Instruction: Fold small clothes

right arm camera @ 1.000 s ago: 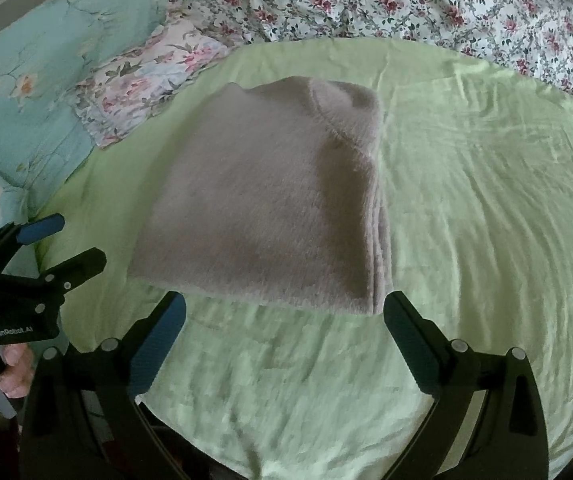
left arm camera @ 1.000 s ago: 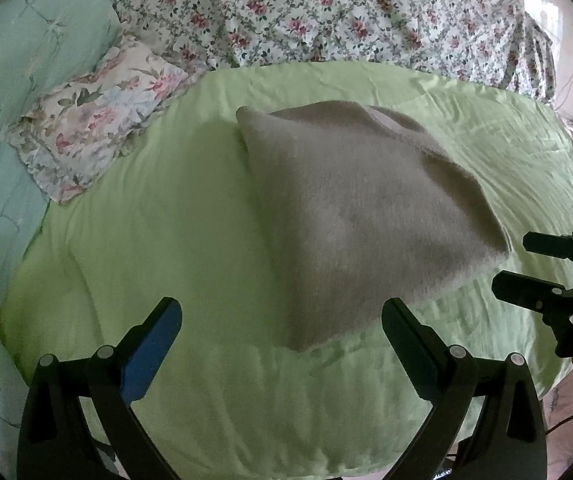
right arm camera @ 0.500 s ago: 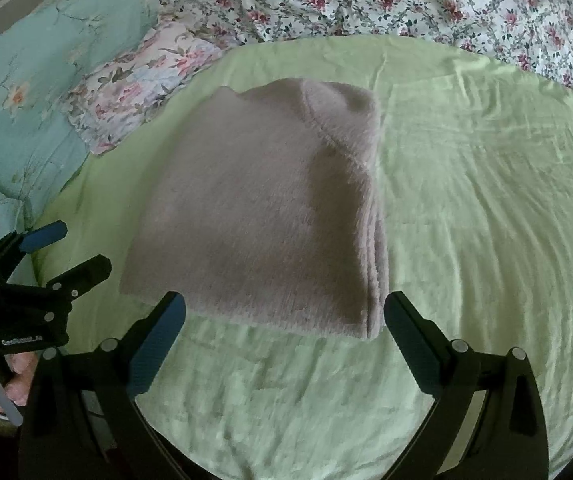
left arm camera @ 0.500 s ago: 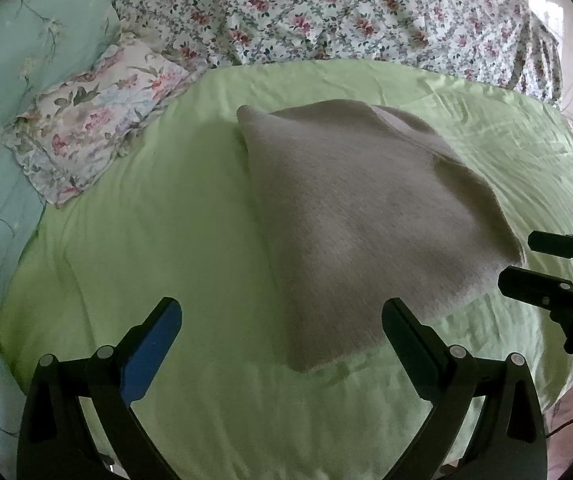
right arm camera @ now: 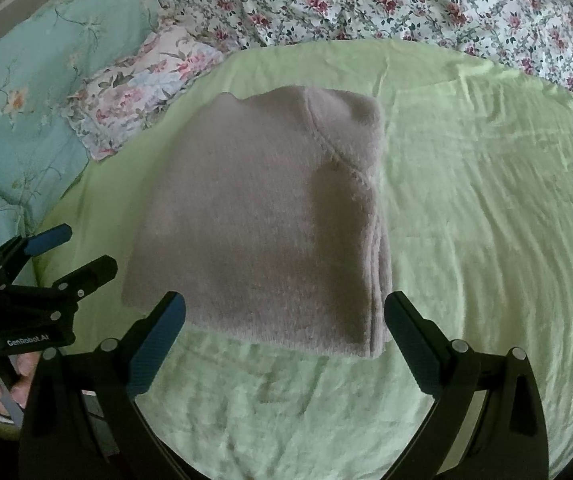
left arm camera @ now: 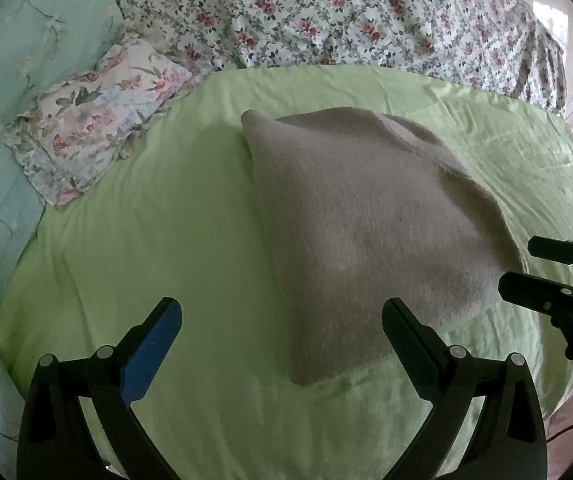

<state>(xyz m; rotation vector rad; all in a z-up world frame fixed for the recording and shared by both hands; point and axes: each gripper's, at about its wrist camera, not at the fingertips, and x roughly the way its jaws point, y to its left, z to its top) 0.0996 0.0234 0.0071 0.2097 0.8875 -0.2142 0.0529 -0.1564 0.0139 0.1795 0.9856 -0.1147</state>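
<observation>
On the green bed sheet (right arm camera: pixel 486 200), a folded grey sweater (right arm camera: pixel 262 220) lies mid-bed.
Left hand-held gripper (left arm camera: pixel 282 344) and right hand-held gripper (right arm camera: pixel 286 332) hover released, empty, before its near edge. Folding looks finished; a last halving or smoothing may follow. Its long axis runs away from the cameras, stacked edges rightward.

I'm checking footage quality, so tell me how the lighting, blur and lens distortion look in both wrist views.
Left wrist view: dim and greenish, strong fisheye bending of the green sheet, soft shadow left of the folded grey sweater, bright window glare at top right. Right wrist view: similarly dim, sweater texture soft and slightly blurred, black corners from the lens.
</observation>
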